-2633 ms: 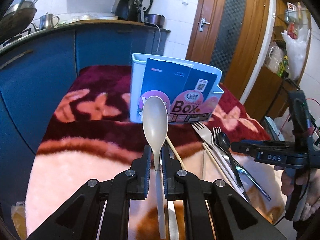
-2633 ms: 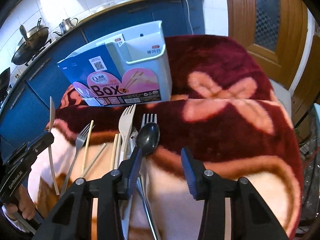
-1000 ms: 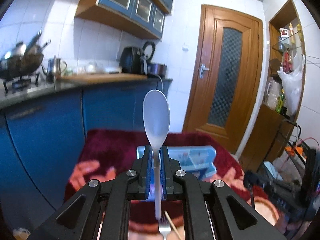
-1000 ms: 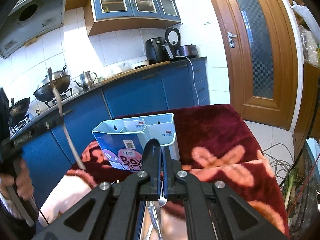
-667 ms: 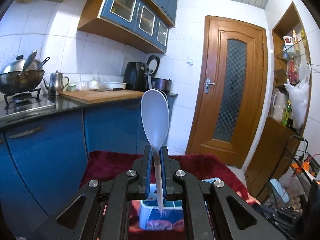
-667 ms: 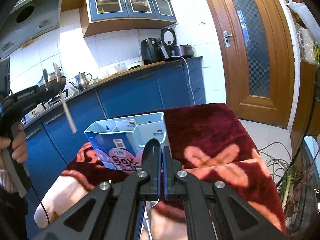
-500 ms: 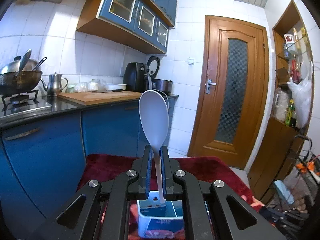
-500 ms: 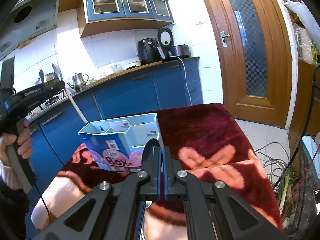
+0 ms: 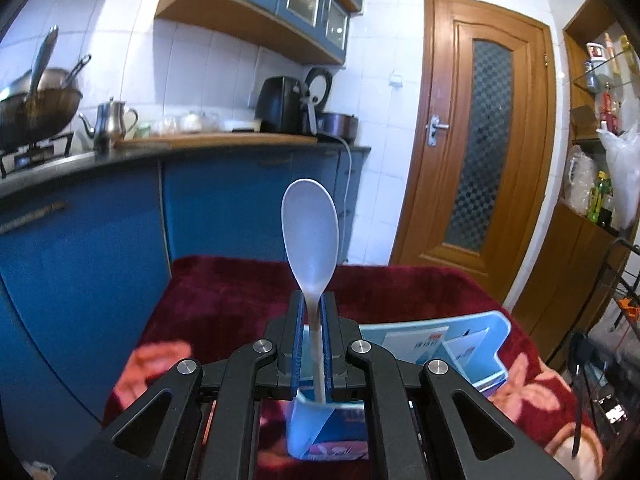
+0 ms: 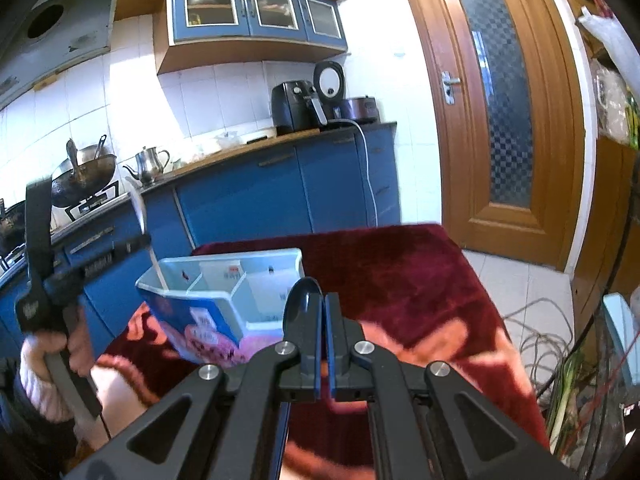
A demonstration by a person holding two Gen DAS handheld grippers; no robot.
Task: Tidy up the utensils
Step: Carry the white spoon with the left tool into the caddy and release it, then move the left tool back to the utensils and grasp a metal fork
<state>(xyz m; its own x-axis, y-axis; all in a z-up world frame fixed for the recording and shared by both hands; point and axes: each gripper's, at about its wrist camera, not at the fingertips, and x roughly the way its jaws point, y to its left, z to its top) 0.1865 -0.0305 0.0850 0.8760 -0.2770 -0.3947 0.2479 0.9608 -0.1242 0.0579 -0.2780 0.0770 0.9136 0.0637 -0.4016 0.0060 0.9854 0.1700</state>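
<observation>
My left gripper [image 9: 312, 300] is shut on a pale plastic spoon [image 9: 310, 236], bowl up. Its handle tip points down at the left end of the light blue utensil box [image 9: 448, 344]. In the right wrist view the left gripper [image 10: 136, 240] holds the spoon [image 10: 150, 246] with its handle end inside the leftmost compartment of the box [image 10: 240, 292]. My right gripper [image 10: 323, 304] is shut on a dark metal spoon [image 10: 302, 300], whose bowl stands above the fingers, just in front of the box's right end.
The box stands on a dark red and pink flowered blanket [image 10: 400, 264] over a table. Blue kitchen cabinets [image 10: 280, 196] with a wok, kettle and appliances lie behind. A wooden door [image 10: 508, 108] is at the right, cables on the floor [image 10: 536, 320].
Both grippers lifted from the table with their spoons. The left one then came down over the box, and the pale spoon's handle now reaches into the left compartment. The right one moved closer to the box.
</observation>
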